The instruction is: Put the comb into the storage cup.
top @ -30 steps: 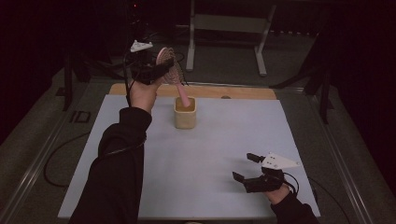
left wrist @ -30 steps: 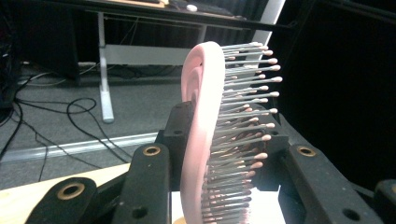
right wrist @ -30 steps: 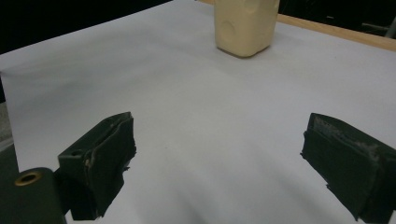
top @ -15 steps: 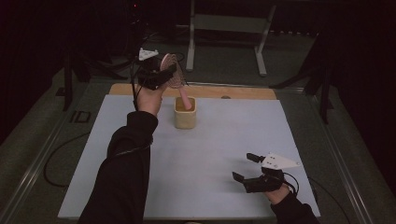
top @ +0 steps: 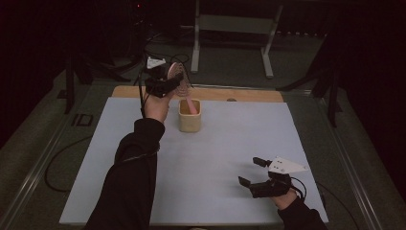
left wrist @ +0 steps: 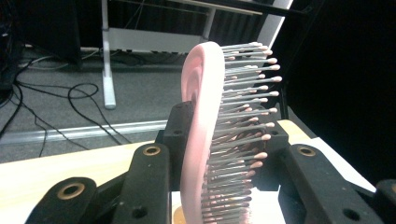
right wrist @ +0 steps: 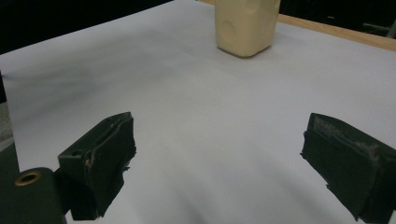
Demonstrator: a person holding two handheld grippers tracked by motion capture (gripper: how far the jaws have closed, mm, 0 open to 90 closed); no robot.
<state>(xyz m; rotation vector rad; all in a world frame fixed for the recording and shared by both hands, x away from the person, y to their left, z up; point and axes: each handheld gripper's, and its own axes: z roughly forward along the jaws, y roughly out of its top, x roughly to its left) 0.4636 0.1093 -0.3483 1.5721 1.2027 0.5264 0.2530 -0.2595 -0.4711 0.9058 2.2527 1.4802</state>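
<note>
A pink hairbrush (top: 177, 79) with metal bristles stands nearly upright, head up, above the far middle of the white mat (top: 225, 143). My left gripper (top: 165, 85) is shut on the brush's head. The pink handle (top: 191, 106) reaches down into a cream cup (top: 190, 122). In the left gripper view the brush (left wrist: 201, 140) rises between the two black jaws of the left gripper (left wrist: 229, 150), bristles to the right. My right gripper (top: 253, 172) rests open on the mat at the near right. Nothing lies between the jaws of the right gripper (right wrist: 224, 158), and the cup (right wrist: 245, 25) stands far ahead.
A wooden strip (top: 249, 95) runs along the mat's far edge. Behind the table stands a metal frame (top: 230, 28) with cables on the floor. A cable (top: 57, 163) loops beside the table's left edge. The surroundings are dark.
My left hand has come down and slightly to the right with the brush, and its handle sits lower in the cup. The right gripper has stayed still.
</note>
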